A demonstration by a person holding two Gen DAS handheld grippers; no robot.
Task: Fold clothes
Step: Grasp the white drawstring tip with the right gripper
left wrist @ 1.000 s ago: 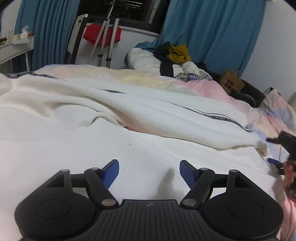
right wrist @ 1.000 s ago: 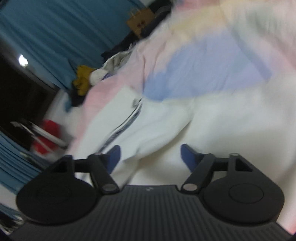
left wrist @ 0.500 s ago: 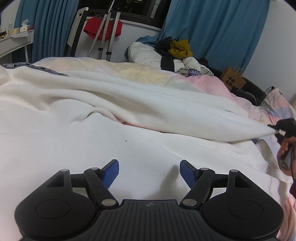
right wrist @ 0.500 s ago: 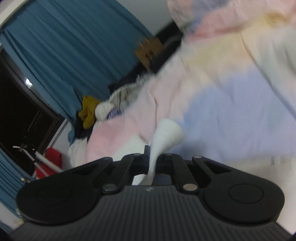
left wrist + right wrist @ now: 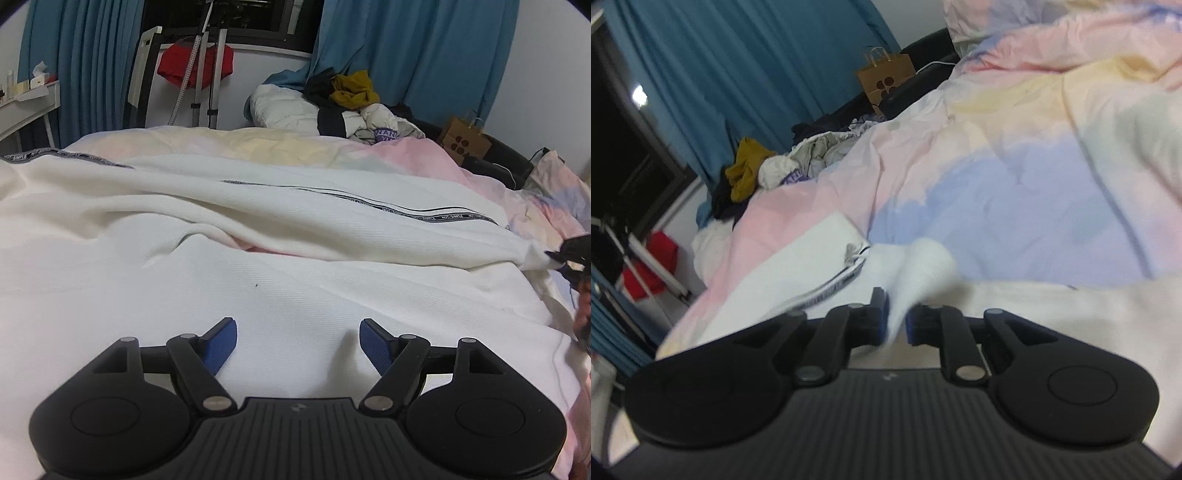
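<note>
A large white garment (image 5: pixel 258 266) with a black lettered stripe lies spread over the bed. My left gripper (image 5: pixel 297 341) is open and empty, low over its near flat part. My right gripper (image 5: pixel 895 321) is shut on the end of the garment's white sleeve (image 5: pixel 923 266) and holds it pulled out over the pastel duvet. It also shows at the right edge of the left wrist view (image 5: pixel 570 253), pinching the sleeve's tip. The striped band (image 5: pixel 834 286) runs just left of the right gripper.
A pastel pink, yellow and blue duvet (image 5: pixel 1015 177) covers the bed. A pile of clothes (image 5: pixel 351 107) lies at the far side below blue curtains. A brown paper bag (image 5: pixel 886 79) stands behind. A tripod with a red cloth (image 5: pixel 195 70) stands at the back left.
My right gripper has closed on the sleeve end and drawn the sleeve out straight to the right. My left gripper has stayed open over the garment.
</note>
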